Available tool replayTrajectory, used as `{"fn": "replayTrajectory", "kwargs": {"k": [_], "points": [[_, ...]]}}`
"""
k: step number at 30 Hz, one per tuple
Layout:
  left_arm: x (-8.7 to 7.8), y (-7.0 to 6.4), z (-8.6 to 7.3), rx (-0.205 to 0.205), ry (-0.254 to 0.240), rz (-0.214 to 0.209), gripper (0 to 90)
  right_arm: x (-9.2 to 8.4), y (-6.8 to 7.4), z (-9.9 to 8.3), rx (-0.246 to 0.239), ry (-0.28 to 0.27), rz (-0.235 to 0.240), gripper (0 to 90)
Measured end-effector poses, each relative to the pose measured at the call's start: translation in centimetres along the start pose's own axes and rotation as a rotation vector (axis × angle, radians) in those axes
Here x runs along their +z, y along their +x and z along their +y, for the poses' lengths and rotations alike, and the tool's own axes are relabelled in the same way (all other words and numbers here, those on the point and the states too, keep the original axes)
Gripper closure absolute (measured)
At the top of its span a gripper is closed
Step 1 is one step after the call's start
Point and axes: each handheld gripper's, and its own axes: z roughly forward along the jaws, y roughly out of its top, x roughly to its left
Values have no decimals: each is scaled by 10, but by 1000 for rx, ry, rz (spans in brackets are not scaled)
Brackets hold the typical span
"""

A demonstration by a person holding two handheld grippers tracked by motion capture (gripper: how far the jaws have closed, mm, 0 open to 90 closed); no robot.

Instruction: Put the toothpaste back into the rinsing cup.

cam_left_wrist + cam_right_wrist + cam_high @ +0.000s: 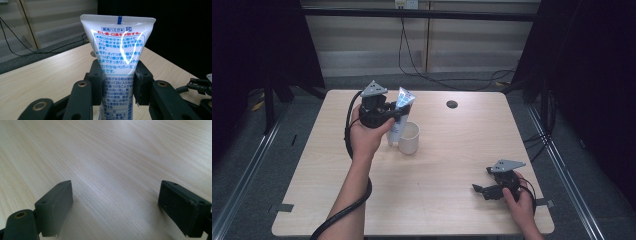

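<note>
My left gripper [118, 82] jaws clamp a white printed plastic toothpaste tube [117, 50] above a white cylindrical cup [409, 137]; my right gripper [116, 207] jaws stand wide over the pale wooden surface [112, 157].

The white cup [409, 138] stands left of centre on the surface [452, 170], with the tube [399, 112] rising just beside it in the left tool [393, 111]. Bare wood lies between them and the right tool [479, 190] at the near right, and the far right holds a small dark hole [452, 104].
</note>
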Motion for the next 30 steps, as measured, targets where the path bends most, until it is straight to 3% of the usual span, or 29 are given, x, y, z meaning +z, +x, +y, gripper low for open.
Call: {"fn": "replayTrajectory", "kwargs": {"k": [12,17,30], "points": [[8,3,0,-7,-16,16,658,0,0,0,0,0,0,121],[11,5,1,-28,-23,26,656,0,0,0,3,-1,-1,121],[27,6,0,-23,-23,20,654,0,0,0,2,-2,-1,121]]}}
